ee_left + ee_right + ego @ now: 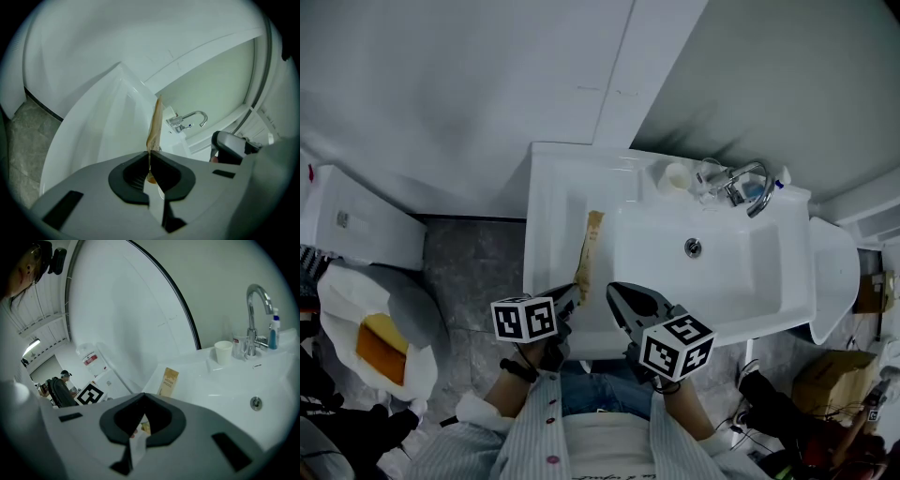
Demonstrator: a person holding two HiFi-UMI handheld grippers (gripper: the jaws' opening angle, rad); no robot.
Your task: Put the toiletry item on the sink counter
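1. The white sink counter point(553, 206) fills the middle of my head view, set against a pale wall above a grey tiled floor.
2. Its basin point(741, 272) sits to the right of a flat ledge, with a round metal drain point(694, 247) near the back.
3. Down at the left, on the floor, a bin lined with a white bag point(342, 300) holds something orange point(380, 345).
4. My left gripper point(577, 292) is at the counter's front edge, just left of the basin. Its own view shows the two jaws pressed together on the near end of a thin tan packet point(589, 246).
5. My right gripper point(612, 291) hangs just beside the left one, over the basin's front left corner. In its own view the jaw tips meet with nothing caught between them.
6. The packet is long, flat and printed. It reaches from the left jaws away over the ledge towards the wall. I cannot tell whether its far end touches the counter.
7. A curved chrome faucet point(750, 192) stands at the back of the basin.
8. Left of the faucet stand a white paper cup point(677, 176) and a clear glass point(710, 175), close together.
9. A small bottle with a blue top point(273, 331) stands on the faucet's other side.
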